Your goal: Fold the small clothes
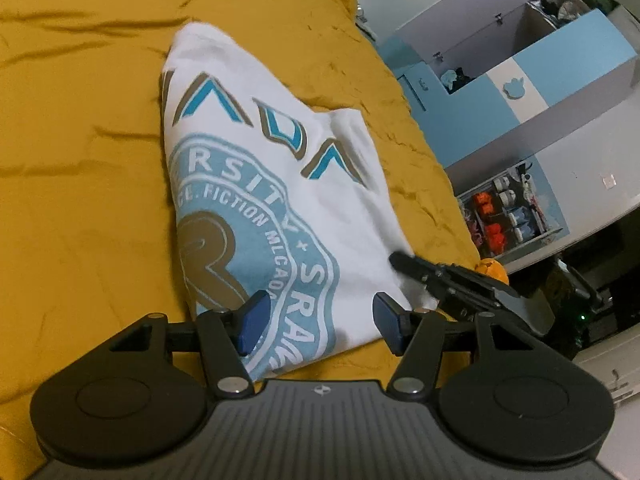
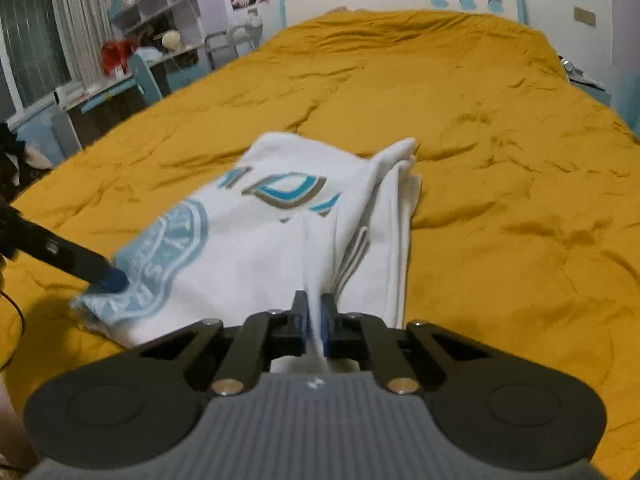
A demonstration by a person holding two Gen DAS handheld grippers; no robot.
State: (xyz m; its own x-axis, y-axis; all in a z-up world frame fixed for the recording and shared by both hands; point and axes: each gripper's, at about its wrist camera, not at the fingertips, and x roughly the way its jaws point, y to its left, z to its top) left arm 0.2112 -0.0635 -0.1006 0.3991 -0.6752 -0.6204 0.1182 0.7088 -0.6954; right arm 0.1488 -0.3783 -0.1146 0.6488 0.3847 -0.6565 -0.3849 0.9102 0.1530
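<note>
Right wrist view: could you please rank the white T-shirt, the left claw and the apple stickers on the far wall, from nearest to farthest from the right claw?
1. White T-shirt: pinched in the right claw.
2. Left claw: lower left, at the shirt's printed corner.
3. Apple stickers: on the wall beyond the yellow bedspread.

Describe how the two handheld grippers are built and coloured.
Both match. The left gripper and right gripper each have a grey ribbed body with a small white logo, two round black discs at the sides, black linkage arms with silver pivot pins, and black fingers faced with blue pads.
</note>
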